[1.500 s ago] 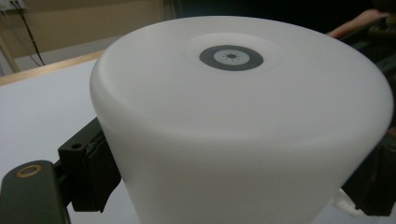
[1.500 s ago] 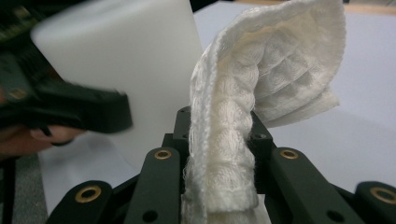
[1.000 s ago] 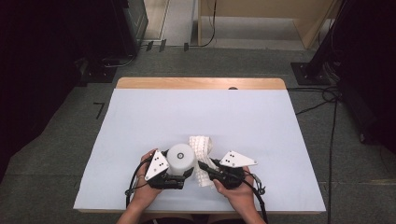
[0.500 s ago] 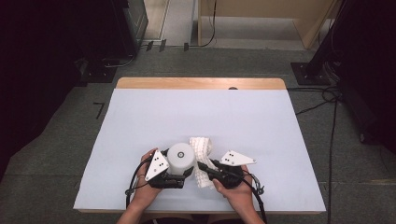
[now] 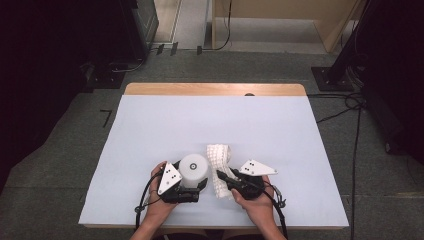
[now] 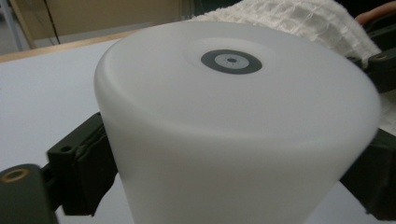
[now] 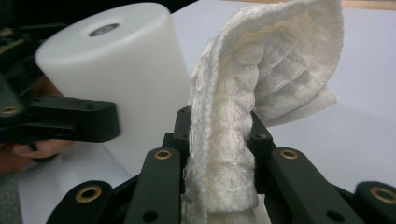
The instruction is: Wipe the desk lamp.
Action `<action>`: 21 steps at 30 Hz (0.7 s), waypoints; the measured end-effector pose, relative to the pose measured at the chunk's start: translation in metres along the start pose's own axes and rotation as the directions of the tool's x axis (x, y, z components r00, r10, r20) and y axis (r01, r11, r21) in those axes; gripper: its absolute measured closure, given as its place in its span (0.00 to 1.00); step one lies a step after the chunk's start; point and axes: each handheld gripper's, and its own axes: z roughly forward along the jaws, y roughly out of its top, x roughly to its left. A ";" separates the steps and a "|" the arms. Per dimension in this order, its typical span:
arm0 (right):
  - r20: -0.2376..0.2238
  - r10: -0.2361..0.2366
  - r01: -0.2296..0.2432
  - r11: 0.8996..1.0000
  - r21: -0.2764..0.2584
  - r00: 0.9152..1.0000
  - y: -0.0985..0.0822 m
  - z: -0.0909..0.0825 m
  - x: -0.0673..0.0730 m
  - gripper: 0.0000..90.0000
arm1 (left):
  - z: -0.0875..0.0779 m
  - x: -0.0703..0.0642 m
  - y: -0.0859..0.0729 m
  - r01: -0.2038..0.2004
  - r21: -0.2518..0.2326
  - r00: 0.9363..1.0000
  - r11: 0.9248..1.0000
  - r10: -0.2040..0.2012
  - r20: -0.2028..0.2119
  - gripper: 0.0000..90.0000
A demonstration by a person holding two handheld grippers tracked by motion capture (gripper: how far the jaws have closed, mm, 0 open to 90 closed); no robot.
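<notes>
1. The table (image 5: 150,125) has your white cylinder (image 5: 193,167) near its front edge, upright, axis vertical, between your left gripper (image 5: 196,181) jaws, which clamp its sides.
2. Your right gripper (image 5: 224,179) pinches the white cloth (image 5: 219,167), whose length runs away from you, just beside the cylinder.

No readable text, labels or numbers anywhere. Only marks: small black dots on the grey plates (image 5: 170,176), and a plain grey ring on the cylinder (image 6: 231,61) top, no lettering.
</notes>
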 end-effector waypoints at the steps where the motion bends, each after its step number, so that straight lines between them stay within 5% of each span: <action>1: 0.006 0.007 -0.007 1.000 0.004 1.000 -0.001 -0.001 -0.002 0.81 | 0.000 -0.004 0.000 0.001 0.004 1.000 1.000 -0.001 -0.024 0.02; 6: 0.024 0.020 -0.020 1.000 0.009 1.000 -0.003 -0.001 -0.007 0.81 | 0.005 -0.025 0.002 0.029 0.028 0.984 0.999 -0.024 -0.178 0.01; 11: 0.030 0.022 -0.022 1.000 0.015 0.999 -0.004 0.000 -0.008 0.81 | 0.009 -0.026 0.002 0.078 0.035 0.972 0.996 -0.068 -0.225 0.06; 15: 0.027 0.016 -0.016 1.000 0.022 1.000 -0.005 0.002 -0.007 0.81 | 0.007 -0.022 0.001 0.049 0.035 0.978 0.998 -0.041 -0.204 0.10; 18: 0.022 0.014 -0.014 1.000 0.022 1.000 -0.005 0.002 -0.006 0.81 | 0.004 -0.012 0.003 0.047 0.024 0.991 0.999 -0.044 -0.123 0.10; 21: 0.010 0.010 -0.010 1.000 0.023 1.000 -0.005 0.003 -0.002 0.81 | -0.004 0.000 0.008 0.042 -0.031 0.998 0.999 -0.043 -0.047 0.10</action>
